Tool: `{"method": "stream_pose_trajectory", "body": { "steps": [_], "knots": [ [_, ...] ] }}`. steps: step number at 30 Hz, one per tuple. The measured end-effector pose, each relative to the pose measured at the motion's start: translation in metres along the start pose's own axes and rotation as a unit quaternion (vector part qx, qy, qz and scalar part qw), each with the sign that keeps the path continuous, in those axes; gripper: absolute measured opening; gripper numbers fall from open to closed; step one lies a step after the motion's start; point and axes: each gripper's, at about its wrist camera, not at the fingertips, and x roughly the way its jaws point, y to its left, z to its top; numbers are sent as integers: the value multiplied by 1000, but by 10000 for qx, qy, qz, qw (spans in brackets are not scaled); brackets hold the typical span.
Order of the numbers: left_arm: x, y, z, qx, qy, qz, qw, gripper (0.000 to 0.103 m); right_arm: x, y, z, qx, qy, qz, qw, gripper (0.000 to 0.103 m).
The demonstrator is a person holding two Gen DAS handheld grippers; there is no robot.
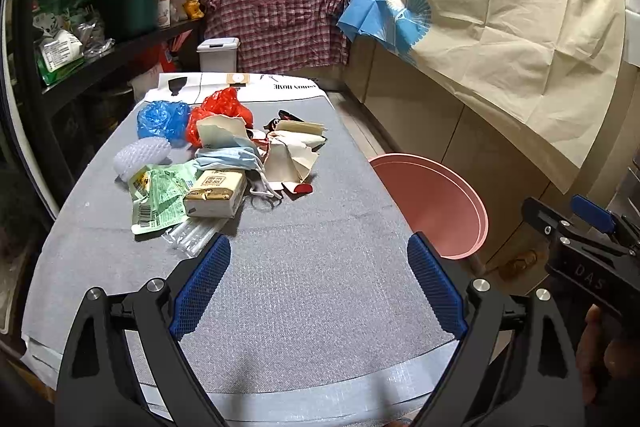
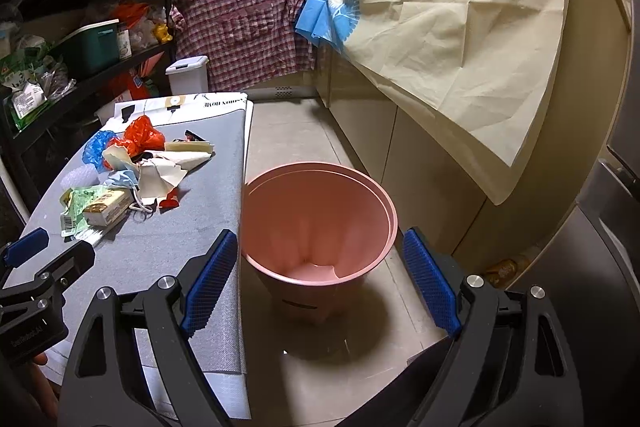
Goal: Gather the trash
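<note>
Two grippers: both stand with jaws wide apart and nothing between the blue ribbed pads; the left gripper (image 1: 319,287) hangs over the bare near end of the table, the right gripper (image 2: 320,281) over the bin.
Table (image 1: 304,291): long, rounded at the near end, covered in grey woven matting with a dimpled texture; every place below is told from it.
Pink bin (image 2: 320,195): smooth plastic, round, tapering downward, on the tiled floor just beside the table's right edge; its mouth shows between the right gripper's fingers, empty.
Trash pile (image 1: 224,163): on the table's far left half, well ahead of the left gripper's fingers and apart from them.
Torn cream paper (image 1: 288,155): stiff, creased sheets at the pile's right side.
Blue bag (image 1: 162,121): crumpled thin plastic at the pile's far left.
Red bag (image 1: 222,107): crumpled thin plastic, just beside the blue bag.
Green wrapper (image 1: 160,199): flat printed foil with a barcode, at the pile's near left.
Tissue pack (image 1: 216,193): soft cream rectangular packet, lying on the green wrapper.
Face mask (image 1: 230,159): pale blue pleated cloth with white loops, behind the tissue pack.
White foam net (image 1: 138,153): oval, bumpy mesh, left of the mask.
Clear wrapper (image 1: 192,235): ribbed transparent plastic, nearest the left gripper's left finger.
</note>
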Motion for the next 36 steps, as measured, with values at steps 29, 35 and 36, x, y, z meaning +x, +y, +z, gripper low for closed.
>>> {"method": "stream_pose_trajectory", "body": {
  "steps": [29,35,36],
  "knots": [
    [1,-3,1,9,-7,3,10000,87,2,-3,0,-17,22,-10,10000,84],
    [1,-3,0,11,-8,6,10000,87,2,-2,0,-22,21,-13,10000,84],
    [1,-3,0,8,-8,6,10000,87,2,-2,0,-22,21,-13,10000,84]
  ]
}}
